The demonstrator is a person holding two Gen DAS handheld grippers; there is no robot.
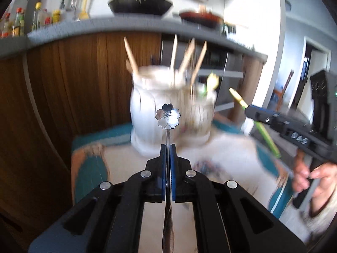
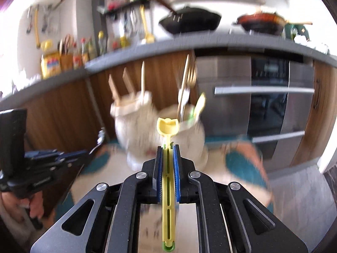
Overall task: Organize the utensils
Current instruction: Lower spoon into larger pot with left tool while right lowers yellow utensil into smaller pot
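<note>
White and tall, the big ceramic jar stands on the desk on a blue-green and orange mat, and it is the biggest thing close by. Wooden sticks, maybe chopsticks or spoon handles, poke out of its top, so it looks like a home for long things. Just beside it, and touching it as far as the blur lets me tell, sits a smaller pale cup with a gold fork and a yellow-green piece standing in it, so that one seems to be for smaller things. I think the two pots stand side by side so each kind of utensil can go in its own place. Next comes the left gripper, which is clenched tight on a thin silver spoon with a flower-shaped end. It holds the spoon up in the air in front of the white jar, with the flower end sticking out past the fingertips, so that end can go in first or stand up on top. The right gripper is also squeezed tight, on a yellow and green plastic utensil with a tulip-shaped end. It is up in the air too, aimed at the gap between the pots. Neither piece is in a pot yet. A hand holds the right gripper's handle.
</note>
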